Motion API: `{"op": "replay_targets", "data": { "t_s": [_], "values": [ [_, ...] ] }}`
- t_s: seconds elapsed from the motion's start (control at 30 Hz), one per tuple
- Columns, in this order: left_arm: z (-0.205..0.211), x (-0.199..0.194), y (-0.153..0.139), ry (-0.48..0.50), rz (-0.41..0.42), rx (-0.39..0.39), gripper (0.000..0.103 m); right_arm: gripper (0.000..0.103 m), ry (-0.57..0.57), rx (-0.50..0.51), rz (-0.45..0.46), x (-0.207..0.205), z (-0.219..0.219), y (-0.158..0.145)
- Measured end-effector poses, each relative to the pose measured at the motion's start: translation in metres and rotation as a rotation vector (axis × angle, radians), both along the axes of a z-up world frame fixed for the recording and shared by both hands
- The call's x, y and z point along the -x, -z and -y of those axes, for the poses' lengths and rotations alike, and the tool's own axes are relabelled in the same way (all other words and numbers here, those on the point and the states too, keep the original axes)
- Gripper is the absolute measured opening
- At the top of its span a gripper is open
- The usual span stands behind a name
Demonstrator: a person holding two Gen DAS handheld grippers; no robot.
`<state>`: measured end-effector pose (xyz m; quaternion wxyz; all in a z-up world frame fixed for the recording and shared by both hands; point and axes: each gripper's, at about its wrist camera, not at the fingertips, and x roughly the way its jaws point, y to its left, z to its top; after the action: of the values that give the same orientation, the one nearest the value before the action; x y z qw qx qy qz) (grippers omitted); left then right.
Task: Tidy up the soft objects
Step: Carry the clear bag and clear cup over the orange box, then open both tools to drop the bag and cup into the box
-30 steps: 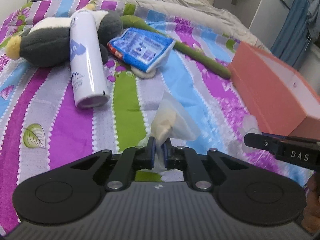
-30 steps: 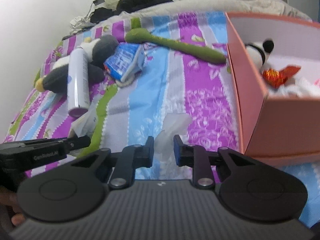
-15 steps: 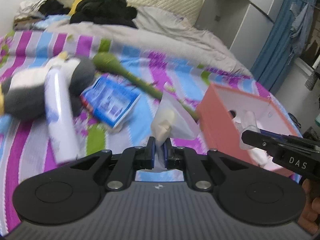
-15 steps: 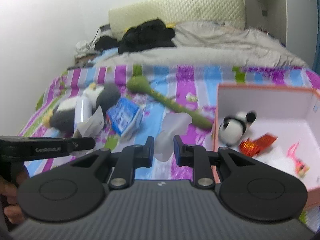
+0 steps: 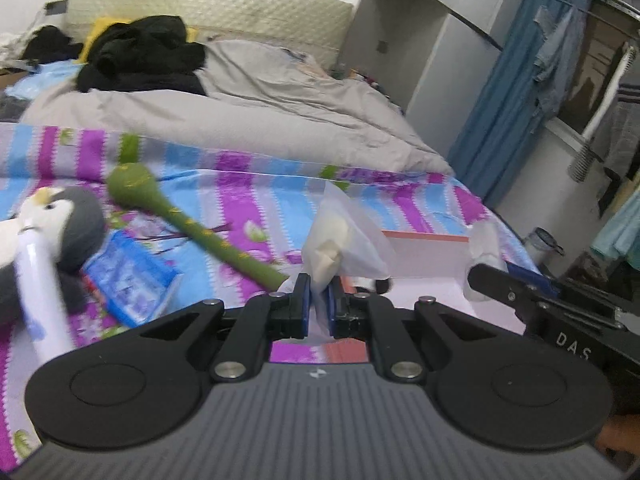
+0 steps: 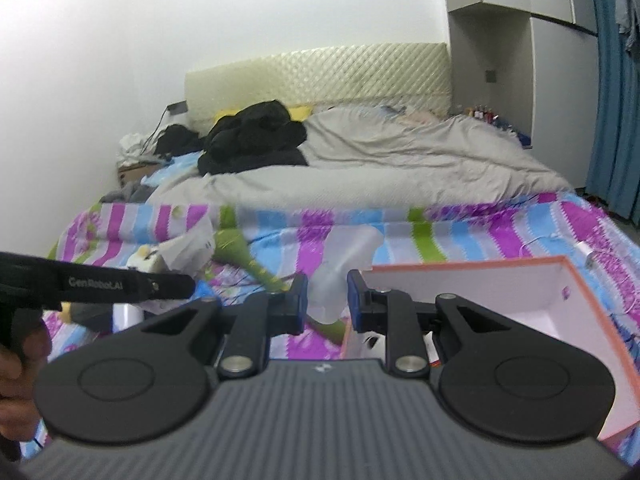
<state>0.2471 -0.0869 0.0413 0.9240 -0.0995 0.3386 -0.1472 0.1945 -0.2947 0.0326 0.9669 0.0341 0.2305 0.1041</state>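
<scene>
My left gripper [image 5: 316, 310] is shut on a clear plastic bag [image 5: 344, 236] with something cream-coloured inside, held up in the air near the pink box [image 5: 424, 248]. My right gripper [image 6: 327, 300] is shut on a soft translucent white pouch [image 6: 344, 260], above the near-left corner of the pink box [image 6: 460, 266]. On the striped blanket lie a grey-and-white penguin plush [image 5: 72, 224], a long green plush [image 5: 192, 228], a blue packet [image 5: 128, 280] and a white spray can [image 5: 36, 292]. A black-and-white plush inside the box is mostly hidden by the right gripper.
A grey duvet [image 6: 400, 164] and a heap of black clothes [image 6: 256, 136] cover the far half of the bed, against a padded headboard [image 6: 320, 76]. White cupboards [image 6: 520, 48] and a blue curtain [image 5: 516, 92] stand to the right. A person's hand [image 6: 16, 360] holds the left gripper.
Both grippers have risen off the blanket with the bag and the pouch still in them. They now look over the bed toward the headboard, and the pink box has slid beneath them.
</scene>
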Motion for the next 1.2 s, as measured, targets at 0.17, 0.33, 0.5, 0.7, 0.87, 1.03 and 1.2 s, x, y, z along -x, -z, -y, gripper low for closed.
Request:
{"op": "replay_targets", "data": {
  "t_s": [0.17,0.33,0.5,0.7,0.87,1.03,1.2],
  "values": [
    [0.032,-0.019,-0.007,0.057,-0.026,0.009,0.01,0.024,0.043,0.013,-0.003,-0.01,0.022,-0.009],
    [0.069,-0.036,0.004,0.11,-0.073,-0.019,0.011,0.024,0.076,-0.001,-0.094,-0.024,0.046,0.001],
    [0.099,-0.051,0.027,0.163,-0.152,-0.022,0.011,0.025,0.122,-0.044,-0.208,-0.038,0.073,0.023],
    [0.124,-0.072,0.044,0.197,-0.252,-0.028,0.011,0.025,0.171,-0.034,-0.336,-0.05,0.097,0.054],
    [0.15,-0.085,0.054,0.229,-0.299,-0.122,0.011,0.026,0.2,-0.055,-0.43,-0.059,0.116,0.076],
    [0.165,-0.092,0.064,0.257,-0.324,-0.14,0.011,0.033,0.205,-0.044,-0.483,-0.061,0.126,0.093],
    [0.168,-0.095,0.069,0.259,-0.344,-0.149,0.031,0.048,0.223,-0.018,-0.495,-0.062,0.128,0.097]
  ]
}}
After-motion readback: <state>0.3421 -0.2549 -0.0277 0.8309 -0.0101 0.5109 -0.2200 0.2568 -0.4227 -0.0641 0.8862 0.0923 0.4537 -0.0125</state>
